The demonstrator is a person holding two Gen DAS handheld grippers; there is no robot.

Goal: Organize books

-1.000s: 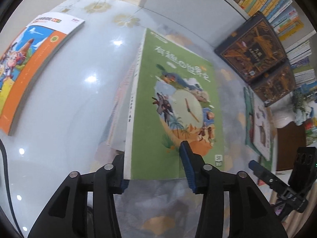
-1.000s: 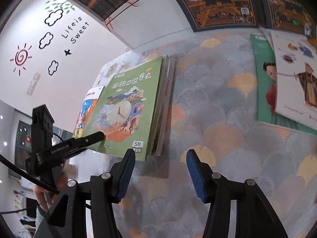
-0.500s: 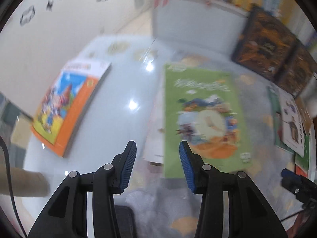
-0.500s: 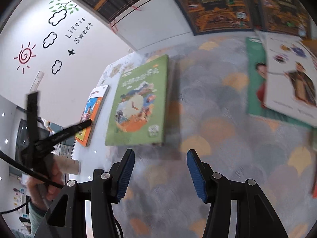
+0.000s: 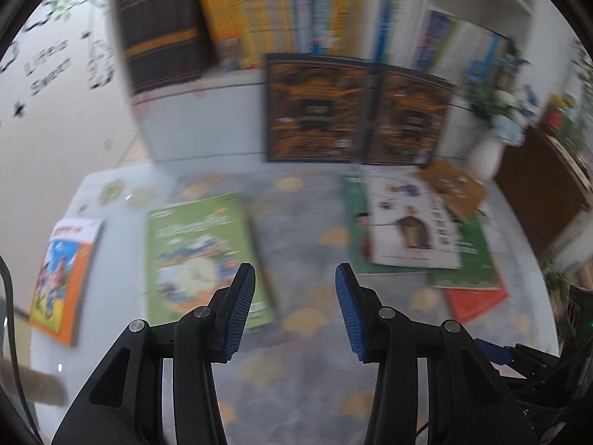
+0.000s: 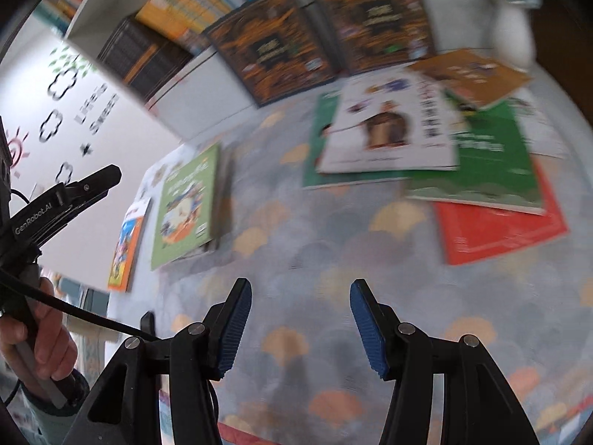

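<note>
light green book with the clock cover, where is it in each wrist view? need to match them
Left wrist: light green book lies flat left of centre, just above the left claw's left finger, beside the orange book.
Right wrist: the same book sits at mid-left, topping a small stack.
Shared landmark: the two dark ornate books standing against the white shelf.

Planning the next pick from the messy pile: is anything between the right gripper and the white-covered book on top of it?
Nothing visible. The right gripper, jaws open and empty, has only bare patterned tablecloth ahead of it up to the white-covered book, which lies uppermost, overlapping a green book.
</note>
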